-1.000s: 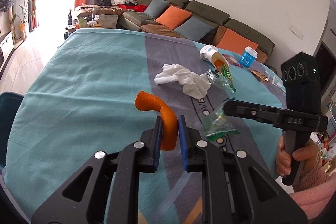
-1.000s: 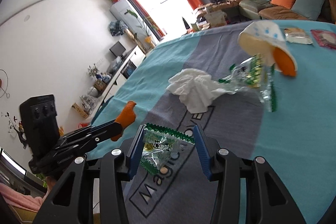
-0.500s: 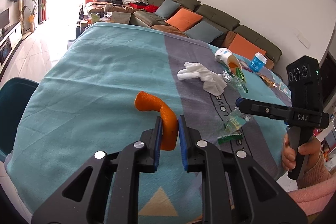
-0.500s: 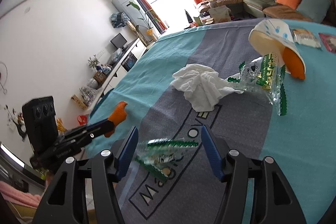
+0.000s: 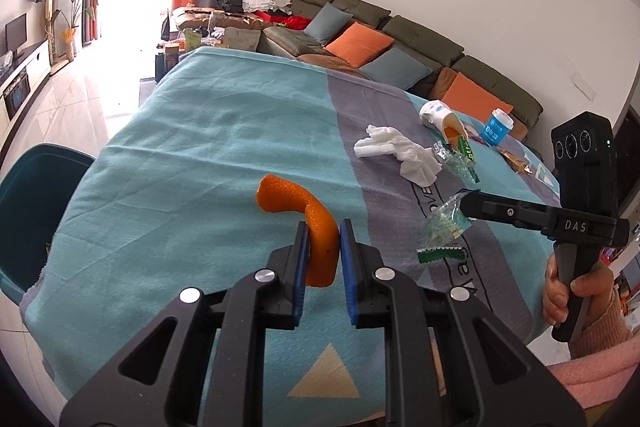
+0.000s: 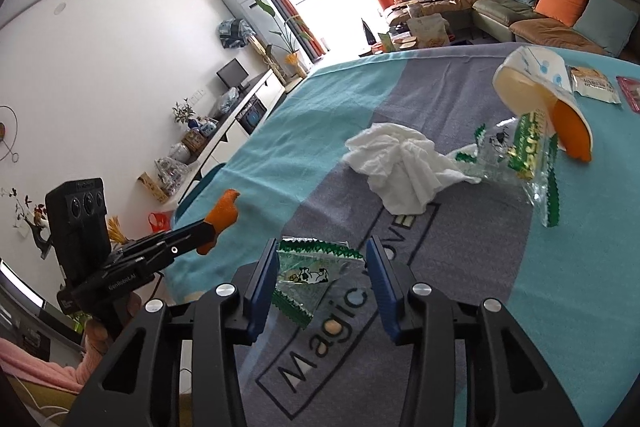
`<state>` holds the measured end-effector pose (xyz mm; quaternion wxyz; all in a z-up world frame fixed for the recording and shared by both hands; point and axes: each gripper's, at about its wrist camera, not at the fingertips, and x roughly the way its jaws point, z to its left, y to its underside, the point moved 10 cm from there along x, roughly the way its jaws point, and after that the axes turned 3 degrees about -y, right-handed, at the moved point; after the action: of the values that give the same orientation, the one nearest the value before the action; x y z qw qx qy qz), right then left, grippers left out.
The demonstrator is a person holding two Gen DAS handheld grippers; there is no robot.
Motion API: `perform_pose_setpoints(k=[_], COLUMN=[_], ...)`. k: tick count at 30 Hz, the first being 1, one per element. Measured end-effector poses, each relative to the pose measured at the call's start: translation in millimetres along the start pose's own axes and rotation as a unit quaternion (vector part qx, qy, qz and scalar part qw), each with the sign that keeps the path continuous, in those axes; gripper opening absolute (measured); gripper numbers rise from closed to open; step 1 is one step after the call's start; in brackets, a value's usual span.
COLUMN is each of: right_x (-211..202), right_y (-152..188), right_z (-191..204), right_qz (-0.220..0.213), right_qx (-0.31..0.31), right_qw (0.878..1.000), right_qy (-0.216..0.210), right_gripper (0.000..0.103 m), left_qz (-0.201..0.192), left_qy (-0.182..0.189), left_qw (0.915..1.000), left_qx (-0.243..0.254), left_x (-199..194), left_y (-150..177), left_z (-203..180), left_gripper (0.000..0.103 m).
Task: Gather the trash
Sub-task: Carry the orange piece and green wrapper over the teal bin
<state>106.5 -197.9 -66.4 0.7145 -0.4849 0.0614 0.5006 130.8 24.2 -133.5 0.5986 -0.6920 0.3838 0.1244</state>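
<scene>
Matt woven cloth on table (image 5: 208,147), slightly fuzzy, teal and grey. Orange peel (image 5: 316,227): dimpled, dull sheen. Clear crinkled plastic wrapper (image 6: 308,275), glossy, green serrated edges. Second wrapper (image 6: 516,151), same glossy film. Crumpled white tissue (image 6: 400,163), soft matt paper. Tipped paper cup (image 6: 532,79), smooth printed outside. Gripper bodies matt black plastic, blue rubbery pads (image 5: 347,259), shiny metal screw heads (image 5: 265,275). Fuzzy pink knit sleeve (image 5: 600,355).

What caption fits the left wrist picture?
Left gripper clamps orange peel above the blue tablecloth.
</scene>
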Motion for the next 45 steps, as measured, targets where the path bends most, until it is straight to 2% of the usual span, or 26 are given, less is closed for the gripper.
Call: perform_pose_setpoints(k=[9, 15, 29, 45], right_x=[14, 29, 71, 109], right_y=[-16, -30, -49, -61], right_z=[24, 46, 92, 132], right_qz=[-0.006, -0.009, 0.006, 0.030], right_qx=[-0.008, -0.024, -0.056, -0.078], right_qw=[0.999, 0.998, 0.994, 0.989], right_qy=[-0.033, -0.053, -0.092, -0.125], right_gripper=[0.042, 0.042, 0.042, 0.042], left_qz=[-0.016, -0.034, -0.070, -0.087], left_qy=[-0.013, -0.035, -0.080, -0.130], left_qw=[0.9998, 0.9988, 0.9934, 0.9838], left_qx=[0.004, -0.002, -0.045, -0.088], left_x=[-19, -35, -71, -99], left_y=[-5, -13, -26, -25], left_z=[5, 18, 70, 125], left_gripper=[0.016, 0.016, 0.016, 0.016])
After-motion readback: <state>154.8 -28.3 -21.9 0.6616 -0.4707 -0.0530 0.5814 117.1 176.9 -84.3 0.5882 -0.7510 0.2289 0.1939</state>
